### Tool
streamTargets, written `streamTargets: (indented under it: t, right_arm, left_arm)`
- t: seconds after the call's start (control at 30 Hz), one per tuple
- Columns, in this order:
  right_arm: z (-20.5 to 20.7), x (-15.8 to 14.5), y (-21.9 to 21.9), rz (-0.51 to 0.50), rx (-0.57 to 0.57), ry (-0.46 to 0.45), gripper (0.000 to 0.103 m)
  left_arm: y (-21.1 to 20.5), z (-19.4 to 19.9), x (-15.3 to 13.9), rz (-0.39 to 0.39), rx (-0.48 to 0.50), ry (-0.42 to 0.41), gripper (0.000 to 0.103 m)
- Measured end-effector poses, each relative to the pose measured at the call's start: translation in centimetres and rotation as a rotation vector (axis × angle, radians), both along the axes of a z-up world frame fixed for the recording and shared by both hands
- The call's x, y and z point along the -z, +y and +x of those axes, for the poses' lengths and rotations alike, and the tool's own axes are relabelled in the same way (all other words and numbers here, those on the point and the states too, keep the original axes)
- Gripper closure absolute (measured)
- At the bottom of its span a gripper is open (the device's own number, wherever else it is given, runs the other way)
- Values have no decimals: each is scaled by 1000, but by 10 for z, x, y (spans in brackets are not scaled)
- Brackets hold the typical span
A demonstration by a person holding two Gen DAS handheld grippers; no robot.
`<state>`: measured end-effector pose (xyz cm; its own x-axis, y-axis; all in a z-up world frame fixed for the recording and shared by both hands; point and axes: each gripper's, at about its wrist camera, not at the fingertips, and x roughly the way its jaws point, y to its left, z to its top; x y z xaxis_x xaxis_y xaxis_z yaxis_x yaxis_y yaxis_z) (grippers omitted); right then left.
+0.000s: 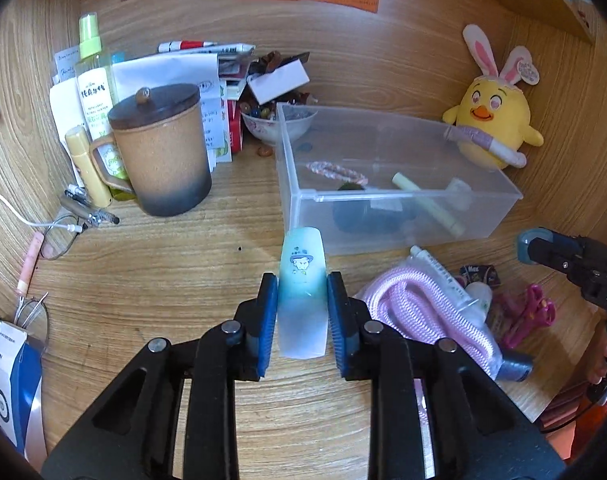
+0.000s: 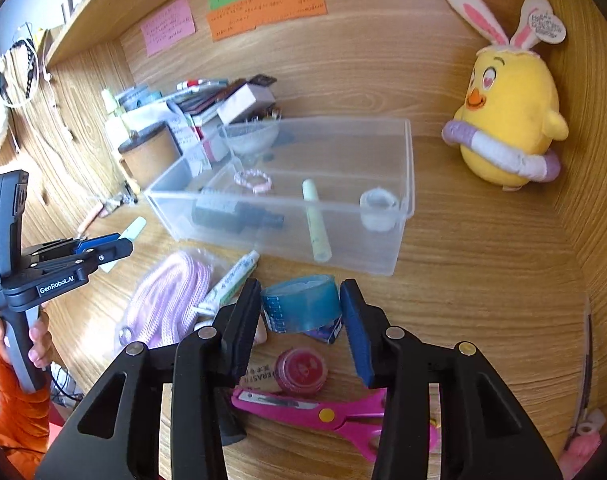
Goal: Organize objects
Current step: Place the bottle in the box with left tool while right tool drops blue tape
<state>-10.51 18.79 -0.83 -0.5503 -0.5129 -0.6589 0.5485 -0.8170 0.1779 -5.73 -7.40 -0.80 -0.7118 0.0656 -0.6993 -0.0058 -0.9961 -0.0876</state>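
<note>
Clutter being sorted into the clear plastic bin (image 1: 403,216), sitting centre-right in the left wrist view and mid-frame in the right one. Already lying inside: a pale green marker (image 2: 317,222), a beaded bracelet (image 2: 253,180), a dark bottle (image 2: 235,214) and a small white roll (image 2: 379,208).

Left gripper (image 1: 302,300) clamping a frosted blue-green tube (image 1: 302,280) with a cartoon print, pads pressing both flat sides, tube pointing toward the bin's near corner, lower centre of frame. Probably being carried over for a drop; smooth translucent plastic, so likely slippery if the squeeze loosens.

Right gripper (image 2: 301,320) standing open, jaws straddling a blue tape roll (image 2: 301,304) at lower centre, not yet touching it by the look of things. Straddling the round, glossy roll across its width, presumably for a firm pinch on the rim.

Waiting on the wood-grain desk (image 2: 483,300): pink woven cord (image 2: 167,300) in a clear bag, a white squeeze tube (image 2: 233,276), a small red jar (image 2: 301,372), pink scissors (image 2: 323,414). Sitting in the upper right, out of the way, a soft yellow chick toy (image 2: 511,120).
</note>
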Motion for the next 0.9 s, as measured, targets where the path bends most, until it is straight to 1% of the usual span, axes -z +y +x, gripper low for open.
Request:
streamTargets:
  t: [0.17, 0.4, 0.57, 0.9]
  right_arm:
    - [-5, -20, -3, -28, 12, 55, 65]
    - [-16, -45, -15, -62, 11, 111, 65]
    - [-29, -48, -25, -64, 4, 116, 65]
    - [-83, -43, -38, -62, 5, 44, 65]
  left_arm:
    - [5, -3, -24, 21, 17, 70, 79]
    - [17, -19, -45, 18, 55, 117, 79]
    - [21, -38, -50, 20, 71, 112, 79]
    - [20, -74, -43, 37, 93, 40, 79]
